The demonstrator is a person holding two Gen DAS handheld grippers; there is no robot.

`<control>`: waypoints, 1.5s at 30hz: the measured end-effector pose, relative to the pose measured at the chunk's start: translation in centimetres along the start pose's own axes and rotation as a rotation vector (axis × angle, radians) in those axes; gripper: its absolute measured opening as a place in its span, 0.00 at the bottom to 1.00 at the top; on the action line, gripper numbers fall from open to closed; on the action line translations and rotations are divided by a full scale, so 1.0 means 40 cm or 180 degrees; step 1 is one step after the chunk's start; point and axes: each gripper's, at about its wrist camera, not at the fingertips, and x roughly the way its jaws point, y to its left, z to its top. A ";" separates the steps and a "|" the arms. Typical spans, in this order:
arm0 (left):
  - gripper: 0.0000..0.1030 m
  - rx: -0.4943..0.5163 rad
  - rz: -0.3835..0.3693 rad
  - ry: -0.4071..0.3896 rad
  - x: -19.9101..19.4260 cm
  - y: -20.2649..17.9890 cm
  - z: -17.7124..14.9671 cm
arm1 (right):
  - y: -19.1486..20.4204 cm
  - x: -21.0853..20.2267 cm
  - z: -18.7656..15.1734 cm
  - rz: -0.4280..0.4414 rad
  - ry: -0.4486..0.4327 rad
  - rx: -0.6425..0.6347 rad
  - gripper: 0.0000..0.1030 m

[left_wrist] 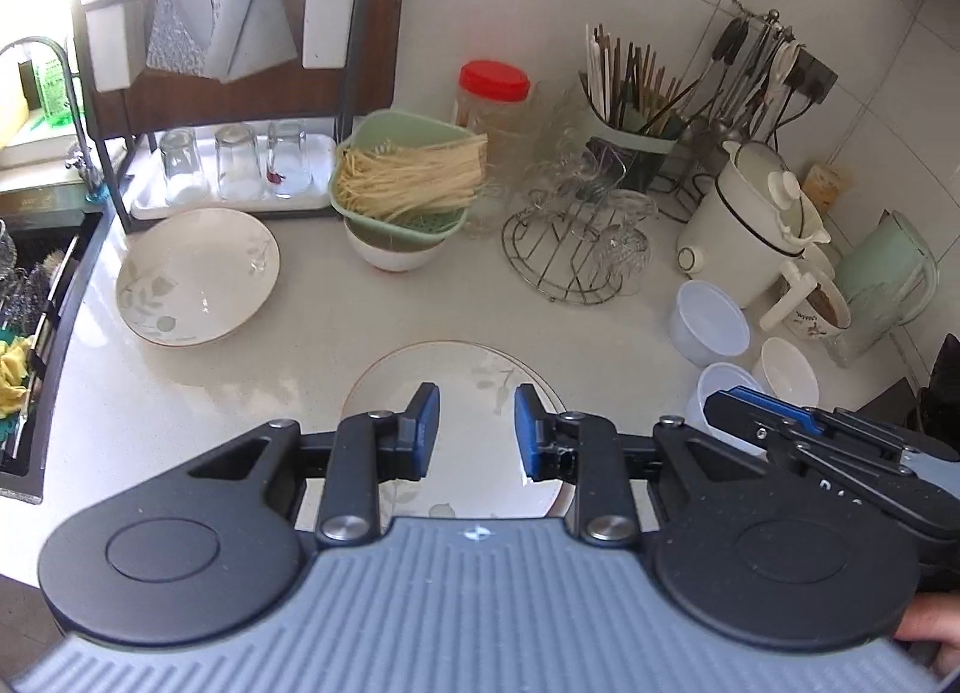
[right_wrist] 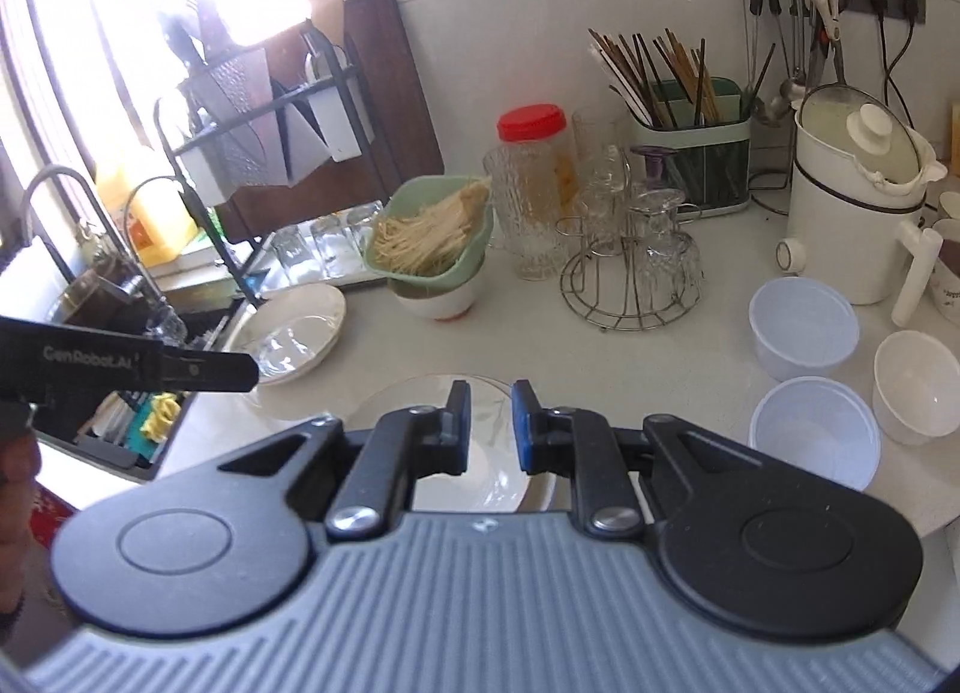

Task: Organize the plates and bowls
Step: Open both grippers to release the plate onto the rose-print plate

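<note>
Kitchen counter [left_wrist: 372, 333] seen from both grippers: a plate [left_wrist: 474, 393] lies nearest, below the left gripper [left_wrist: 477, 432] and the right gripper [right_wrist: 489, 426], with a second plate [left_wrist: 198, 276] farther back and to the left, just beside the sink [left_wrist: 36, 297]. Behind that plate, three upturned glasses [left_wrist: 234, 168] stand on a tray [left_wrist: 147, 207] under a rack [left_wrist: 240, 21]; to the right a basket of noodles [left_wrist: 408, 177] sits in a bowl [left_wrist: 393, 255], with a jar [left_wrist: 492, 105] behind it. Farther right stand a wire stand [left_wrist: 567, 255], a chopstick holder [left_wrist: 636, 135] at the wall and a kettle [left_wrist: 750, 213], and three small bowls [right_wrist: 804, 327] are grouped before the kettle.
</note>
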 end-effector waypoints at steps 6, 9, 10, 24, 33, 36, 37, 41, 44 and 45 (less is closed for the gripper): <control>0.36 -0.0099 0.0014 -0.0126 -0.043 -0.011 -0.012 | -0.010 -0.051 0.010 0.0055 -0.0062 0.0027 0.18; 0.38 -0.0081 0.0084 -0.0136 -0.054 -0.020 -0.019 | -0.013 -0.076 0.007 0.0053 -0.0103 0.0009 0.18; 0.39 -0.0036 0.0111 -0.0156 -0.058 -0.026 -0.022 | -0.012 -0.085 0.004 0.0044 -0.0117 -0.0007 0.18; 0.42 0.0135 0.0357 -0.0283 -0.132 -0.076 -0.054 | -0.001 -0.154 -0.003 0.0105 -0.0185 -0.0015 0.18; 0.42 -0.0234 0.0376 -0.0188 -0.136 -0.014 -0.096 | 0.040 -0.144 -0.021 0.0151 -0.0160 -0.0146 0.18; 0.42 -0.0295 0.0429 -0.0163 -0.141 0.009 -0.103 | 0.061 -0.128 -0.020 0.0219 -0.0103 -0.0177 0.18; 0.42 -0.0299 0.0452 -0.0163 -0.142 0.017 -0.103 | 0.068 -0.123 -0.019 0.0235 -0.0102 -0.0189 0.18; 0.42 -0.0444 0.0454 -0.0152 -0.141 0.068 -0.104 | 0.098 -0.098 -0.024 0.0336 -0.0090 -0.0234 0.18; 0.42 -0.0465 0.0501 -0.0155 -0.130 0.098 -0.090 | 0.121 -0.073 -0.027 0.0335 -0.0020 -0.0257 0.18; 0.42 -0.0502 0.0482 -0.0135 -0.124 0.108 -0.080 | 0.128 -0.067 -0.023 0.0331 -0.0008 -0.0261 0.18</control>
